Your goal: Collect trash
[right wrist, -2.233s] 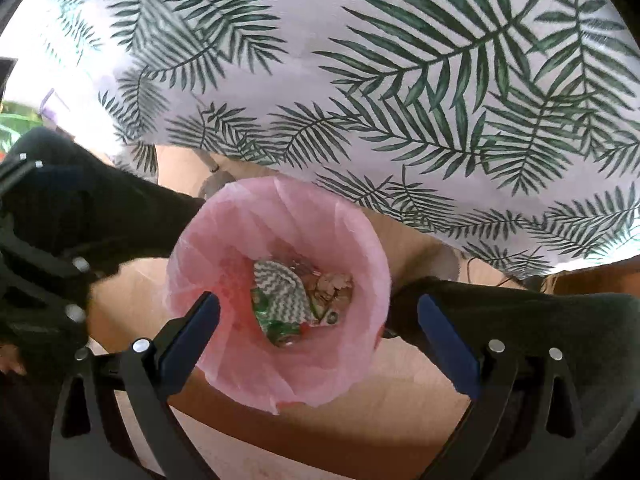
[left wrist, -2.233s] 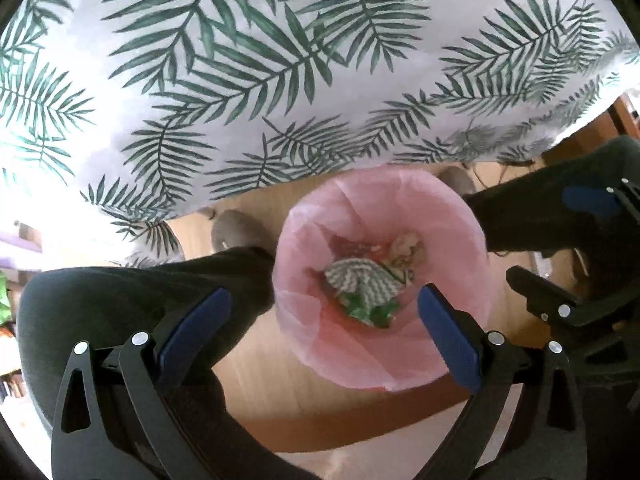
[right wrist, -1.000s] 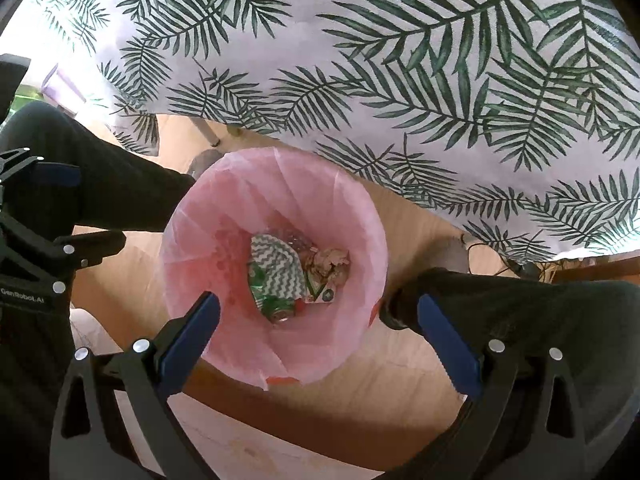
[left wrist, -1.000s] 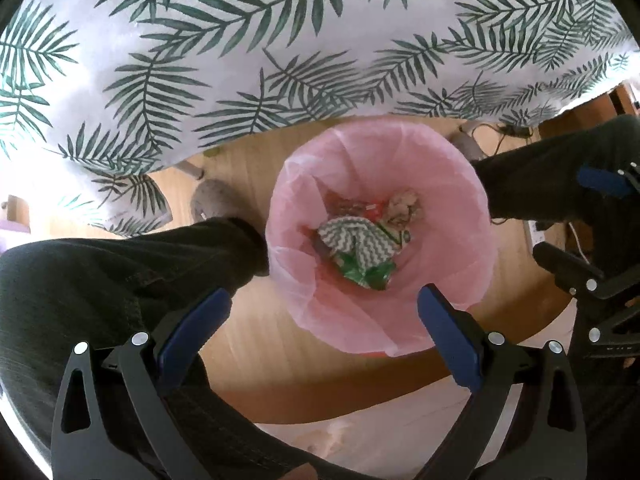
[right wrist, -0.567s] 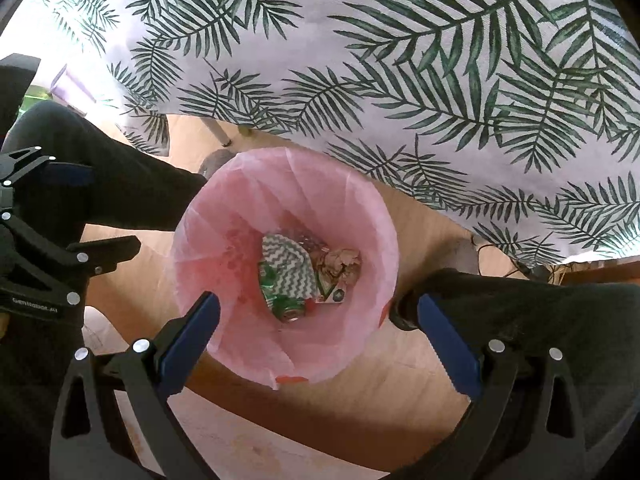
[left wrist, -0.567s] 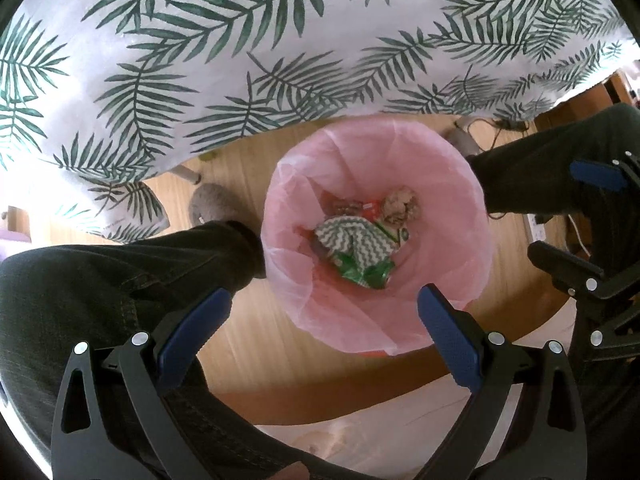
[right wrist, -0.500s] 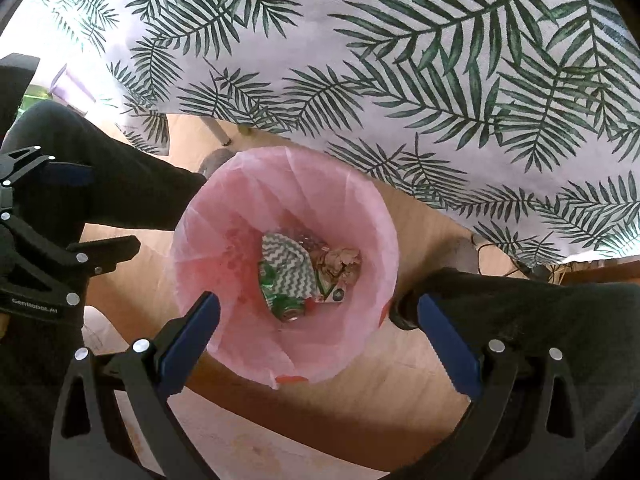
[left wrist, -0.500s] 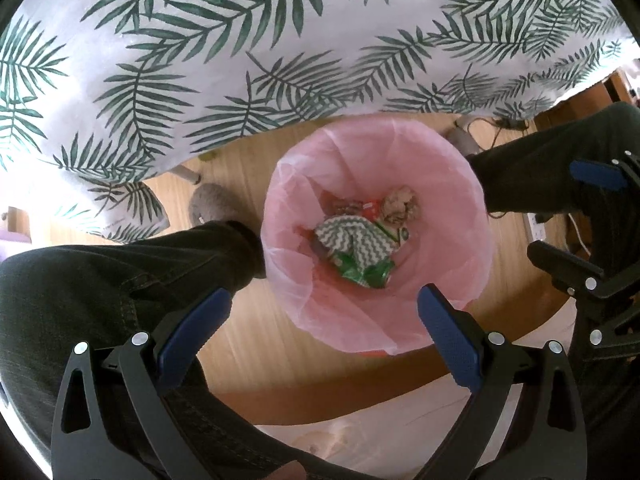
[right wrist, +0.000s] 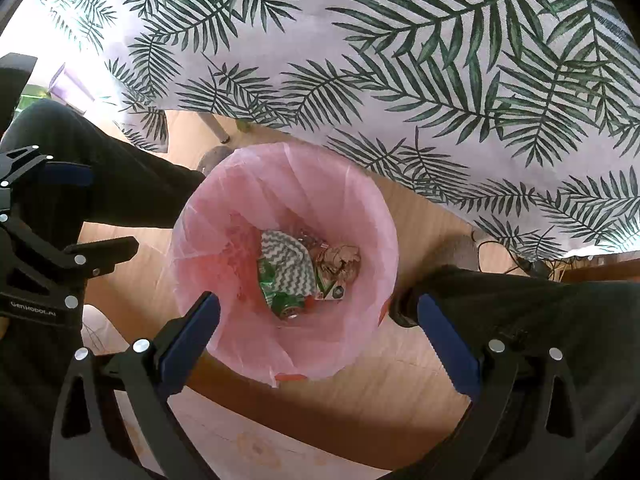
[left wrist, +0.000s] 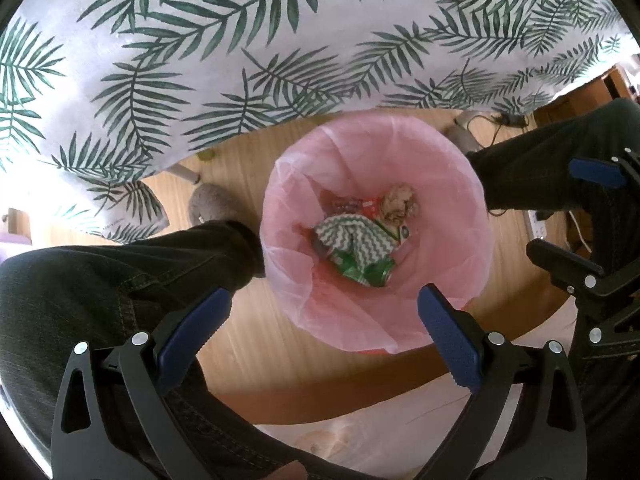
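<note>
A round bin lined with a pink bag (left wrist: 452, 184) stands on the wooden floor between the person's legs; it also shows in the right wrist view (right wrist: 360, 216). In it lie a zigzag-patterned wrapper (left wrist: 352, 236), a crushed green can (left wrist: 364, 270) and a crumpled brown paper ball (left wrist: 400, 204); the same trash (right wrist: 300, 276) shows in the right wrist view. My left gripper (left wrist: 324, 320) is open and empty above the bin's near rim. My right gripper (right wrist: 318, 320) is open and empty above the bin too.
A table with a palm-leaf cloth (left wrist: 240, 40) hangs over the floor behind the bin. The person's dark-trousered legs (left wrist: 120, 272) flank the bin. Cables and a power strip (left wrist: 536, 224) lie on the floor at the right.
Both grippers have drifted slightly back from the table, so the bin sits a little lower and more of the cloth shows. Both stay open and empty.
</note>
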{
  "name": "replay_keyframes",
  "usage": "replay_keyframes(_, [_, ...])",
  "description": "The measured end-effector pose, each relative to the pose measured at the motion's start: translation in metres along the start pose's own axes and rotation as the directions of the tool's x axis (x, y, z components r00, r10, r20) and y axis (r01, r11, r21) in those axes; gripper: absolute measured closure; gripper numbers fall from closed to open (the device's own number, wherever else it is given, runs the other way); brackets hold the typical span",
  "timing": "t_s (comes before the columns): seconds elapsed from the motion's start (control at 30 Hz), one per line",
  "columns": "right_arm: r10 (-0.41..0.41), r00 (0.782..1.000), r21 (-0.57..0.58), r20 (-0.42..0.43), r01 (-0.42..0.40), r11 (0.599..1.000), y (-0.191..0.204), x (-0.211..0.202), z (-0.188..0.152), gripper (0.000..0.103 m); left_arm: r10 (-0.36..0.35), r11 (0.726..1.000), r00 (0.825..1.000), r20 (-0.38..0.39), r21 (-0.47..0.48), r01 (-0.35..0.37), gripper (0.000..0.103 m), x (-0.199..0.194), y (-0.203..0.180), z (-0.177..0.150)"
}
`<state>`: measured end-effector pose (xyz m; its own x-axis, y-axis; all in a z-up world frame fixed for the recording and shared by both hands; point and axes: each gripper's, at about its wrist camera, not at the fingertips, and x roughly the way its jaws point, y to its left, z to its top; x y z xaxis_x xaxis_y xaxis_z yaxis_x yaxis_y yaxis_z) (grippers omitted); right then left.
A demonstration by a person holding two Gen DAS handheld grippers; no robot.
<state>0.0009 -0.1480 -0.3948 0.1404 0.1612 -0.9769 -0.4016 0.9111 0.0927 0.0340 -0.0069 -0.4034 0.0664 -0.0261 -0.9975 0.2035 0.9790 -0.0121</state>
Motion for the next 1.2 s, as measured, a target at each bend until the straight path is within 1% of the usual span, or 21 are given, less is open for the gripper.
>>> replay_keyframes(0.17, [-0.002,1.0,-0.004,-0.002,0.002,1.0,0.002,0.001,0.0,0.005,0.018,1.0,1.0,-0.004,0.003,-0.018,0.006,0.001,-0.001,0.0])
replay_keyframes(0.63, [-0.002,1.0,-0.005,-0.002,0.002,1.0,0.001,0.001,0.001,0.005,0.033,0.999,0.999,-0.008,0.037,-0.033,0.006,0.002,-0.007,0.001])
replay_keyframes(0.9, [-0.003,1.0,-0.006,-0.006,0.003,1.0,0.001,0.002,0.001,0.005,0.042,0.996,0.999,-0.004,0.078,-0.042,0.006,0.002,-0.014,0.0])
replay_keyframes(1.2, [-0.003,1.0,-0.008,-0.008,0.003,1.0,0.001,0.003,0.001,0.005,0.061,0.994,0.998,0.013,0.086,-0.062,0.006,0.0,-0.015,-0.001])
